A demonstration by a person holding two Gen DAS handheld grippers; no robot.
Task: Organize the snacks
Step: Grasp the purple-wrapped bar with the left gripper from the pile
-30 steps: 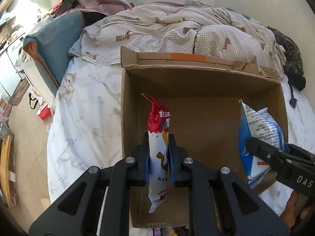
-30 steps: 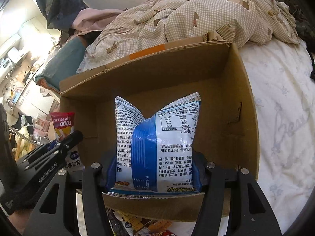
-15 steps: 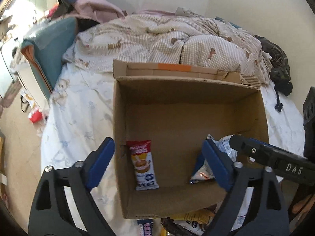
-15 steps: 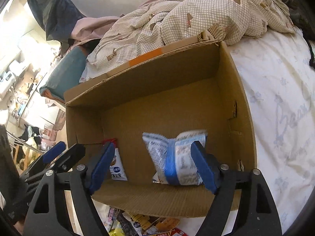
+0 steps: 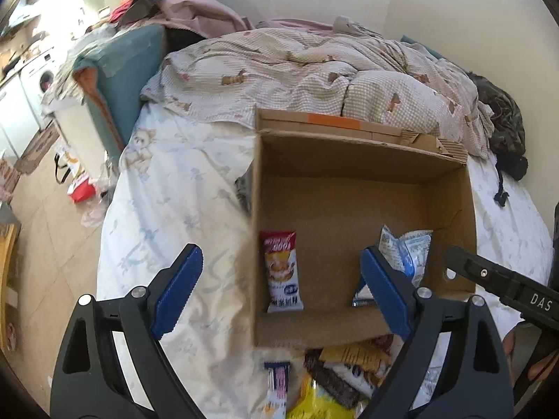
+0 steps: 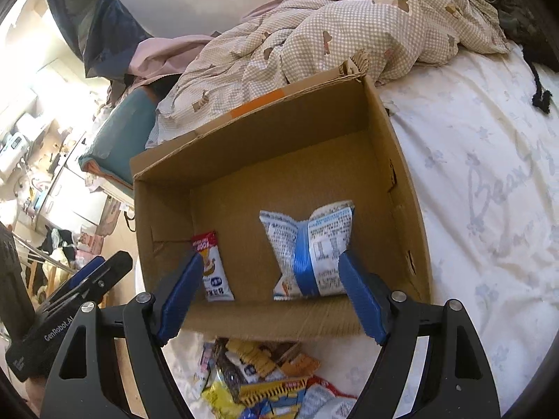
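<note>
While the left claw (image 5: 279,291) hangs released above the box's (image 5: 349,160) left wall, a red packet (image 5: 282,272) lies at 8 o'clock inside, a blue bag (image 6: 311,248) at 4 o'clock; the right claw (image 6: 272,295) gapes empty.

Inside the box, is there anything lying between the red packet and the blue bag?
Nothing. The right wrist view shows only bare cardboard floor between the red packet and the blue bag in the box; the left wrist view agrees.
</note>
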